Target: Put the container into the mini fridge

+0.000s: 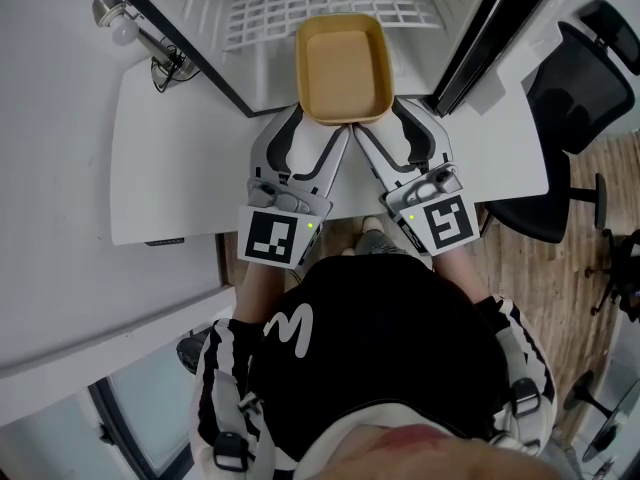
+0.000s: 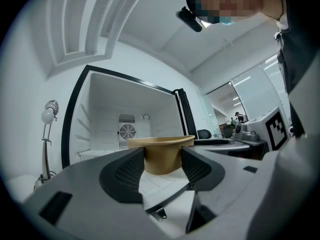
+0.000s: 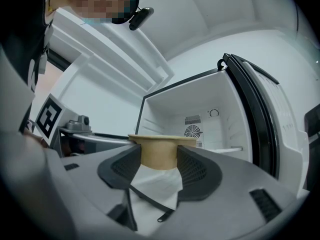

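Container (image 1: 340, 68), a tan open tub, seen from the head view: it hangs just ahead of both grippers, at the mouth of the open mini fridge (image 1: 200, 13), above its wire shelf (image 1: 260, 18). The left gripper (image 1: 320, 123) and right gripper (image 1: 382, 120) each clamp its near end. The far end is unsupported.

Left gripper view: both pads press the container (image 2: 161, 156) wall between them, with the mini fridge (image 2: 107, 114) cavity straight beyond.

Right gripper view: the jaws are clenched on the container (image 3: 159, 154) the same way. The fridge door (image 3: 262, 119) stands close on this gripper's outer side.

Likely risks: with only the near end pinched, the far end could dip and catch the shelf. Uneven pushing could twist the tub loose. The right gripper could clip the door.
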`<state>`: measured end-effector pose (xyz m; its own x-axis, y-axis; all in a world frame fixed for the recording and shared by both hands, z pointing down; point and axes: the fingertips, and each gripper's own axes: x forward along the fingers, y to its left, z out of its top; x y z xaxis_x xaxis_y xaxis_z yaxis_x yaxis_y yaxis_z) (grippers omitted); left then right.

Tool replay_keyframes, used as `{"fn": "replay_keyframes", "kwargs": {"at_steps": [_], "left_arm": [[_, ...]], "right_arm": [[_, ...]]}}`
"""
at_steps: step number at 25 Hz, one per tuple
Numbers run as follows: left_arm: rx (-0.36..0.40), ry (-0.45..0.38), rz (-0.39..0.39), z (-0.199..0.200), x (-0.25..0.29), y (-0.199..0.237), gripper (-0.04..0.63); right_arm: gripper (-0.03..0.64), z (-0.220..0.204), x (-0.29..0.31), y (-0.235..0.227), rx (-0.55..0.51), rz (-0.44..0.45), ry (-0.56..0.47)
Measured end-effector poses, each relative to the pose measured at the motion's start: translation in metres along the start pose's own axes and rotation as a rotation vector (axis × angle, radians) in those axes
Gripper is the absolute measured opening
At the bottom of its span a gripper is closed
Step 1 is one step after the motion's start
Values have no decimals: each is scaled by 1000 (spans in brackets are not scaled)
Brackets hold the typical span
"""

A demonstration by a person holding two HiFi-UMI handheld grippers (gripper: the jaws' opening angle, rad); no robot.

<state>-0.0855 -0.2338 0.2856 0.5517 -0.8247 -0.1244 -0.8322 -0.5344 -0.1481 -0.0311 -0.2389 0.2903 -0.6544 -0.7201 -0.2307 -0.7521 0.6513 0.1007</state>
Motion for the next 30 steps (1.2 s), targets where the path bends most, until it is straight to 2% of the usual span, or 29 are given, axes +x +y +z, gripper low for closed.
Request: {"fn": "replay_keyframes", "kwargs": {"at_steps": [30], "left_arm": [[-17, -48, 9, 16, 15, 1, 235]], "right_arm": [[230, 10, 1, -19, 74, 21, -57]]}}
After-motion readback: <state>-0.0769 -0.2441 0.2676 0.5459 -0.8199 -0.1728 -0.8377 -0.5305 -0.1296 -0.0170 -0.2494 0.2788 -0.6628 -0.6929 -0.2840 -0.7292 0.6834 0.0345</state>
